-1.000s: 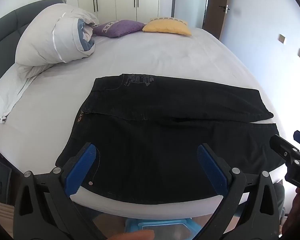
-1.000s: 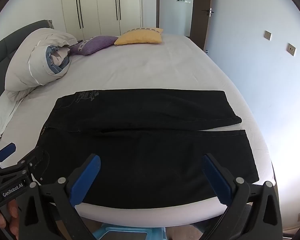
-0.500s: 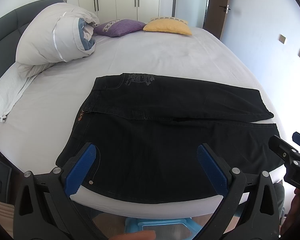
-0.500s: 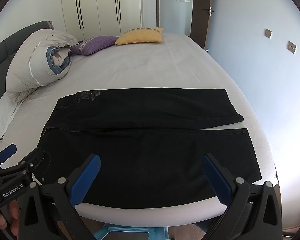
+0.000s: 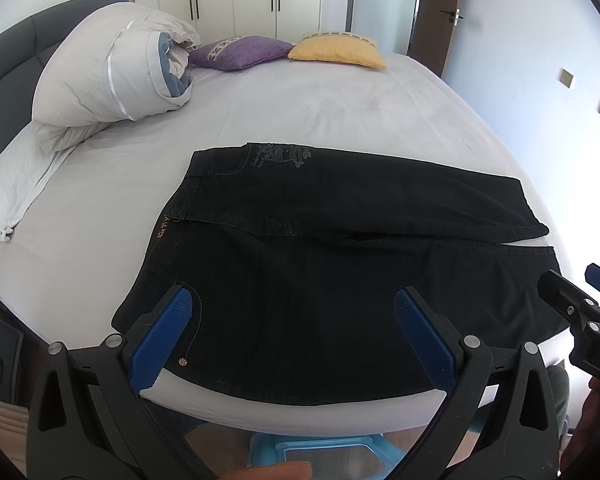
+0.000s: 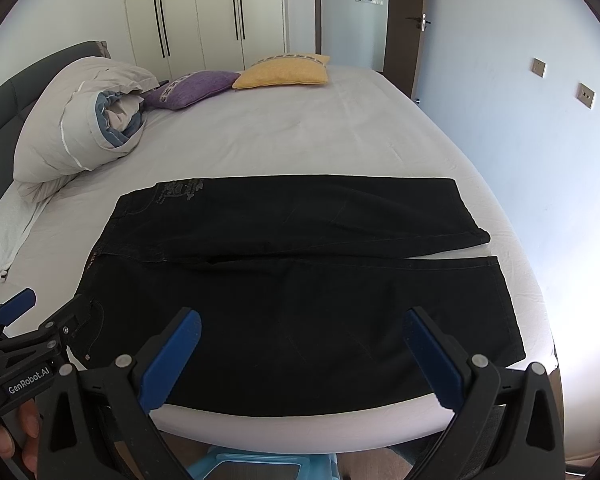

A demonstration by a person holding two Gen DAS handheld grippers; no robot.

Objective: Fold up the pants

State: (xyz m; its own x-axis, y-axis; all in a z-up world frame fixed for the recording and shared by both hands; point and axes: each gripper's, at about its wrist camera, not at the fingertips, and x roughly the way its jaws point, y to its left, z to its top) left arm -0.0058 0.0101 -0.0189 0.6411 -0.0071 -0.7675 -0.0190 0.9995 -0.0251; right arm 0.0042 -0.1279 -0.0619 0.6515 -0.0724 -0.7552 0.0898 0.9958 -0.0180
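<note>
Both my left gripper point(image 5: 292, 328) and right gripper point(image 6: 300, 346) hover spread wide, nothing pinched, over the black jeans' point(image 6: 300, 280) near leg; grabbing one denim layer risks a skewed fold.

Pants point(image 5: 332, 264) flat on bed point(image 5: 320, 108) near edge, waistband left, rolled duvet point(image 5: 112, 84) far left, cushions point(image 5: 336, 50) behind

blue stool point(image 6: 256, 468) — cut off below — bed-hidden

Bed point(image 5: 340, 108): black pants point(image 5: 340, 264) flat; rolled duvet point(image 5: 112, 76), 2 cushions point(image 5: 240, 52) behind.
</note>
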